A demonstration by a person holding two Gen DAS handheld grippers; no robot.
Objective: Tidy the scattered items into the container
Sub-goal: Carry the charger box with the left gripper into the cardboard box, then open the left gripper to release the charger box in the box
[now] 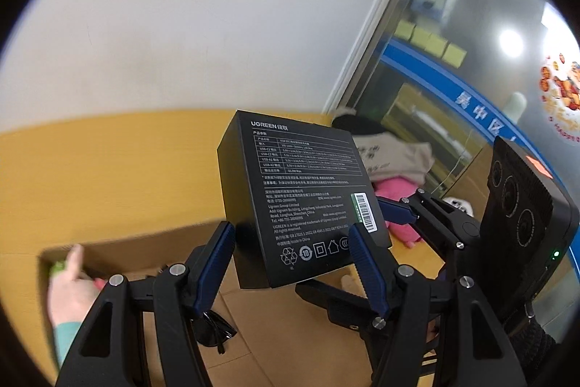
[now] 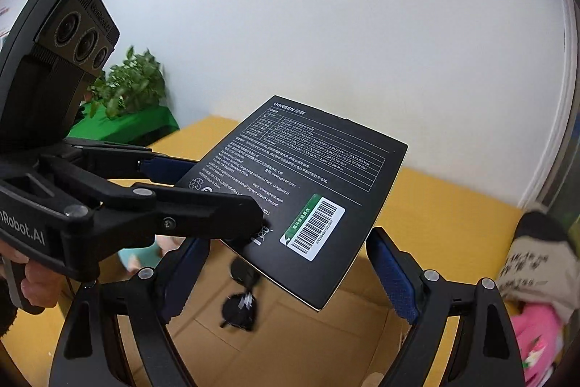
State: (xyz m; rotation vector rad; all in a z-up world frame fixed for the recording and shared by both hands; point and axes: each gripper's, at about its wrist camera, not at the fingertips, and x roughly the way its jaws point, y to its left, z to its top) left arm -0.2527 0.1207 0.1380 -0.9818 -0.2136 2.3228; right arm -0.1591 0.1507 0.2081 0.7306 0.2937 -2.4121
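Left wrist view: the black UGREEN box (image 1: 301, 202) sits at frame centre, tilted, label face toward the lens, its long axis running from lower centre to upper left. The left gripper (image 1: 290, 263) clamps it, blue pads pressed on the box's lower side edges. Directly beneath lies the open cardboard container (image 1: 282, 325), with sunglasses (image 1: 214, 329) already on its floor at lower centre.

The right gripper (image 1: 402, 209) enters at centre right of this view; its finger tips lie at the box's right edge. Contact cannot be confirmed here.

Right wrist view: the box (image 2: 301, 191) stands between that gripper's own fingers, whose pads stand clear of both edges, so it is spread wide and holds nothing. The left gripper (image 2: 217, 191) reaches in from the left, pinching the box's near corner.

Judgement: the box hangs above the container; lowering falls to the left hand.

Only the left view shows a bare hand (image 1: 69, 281) at the container's far wall, lower left. Only the right view shows the potted plant (image 2: 134, 86), upper left.
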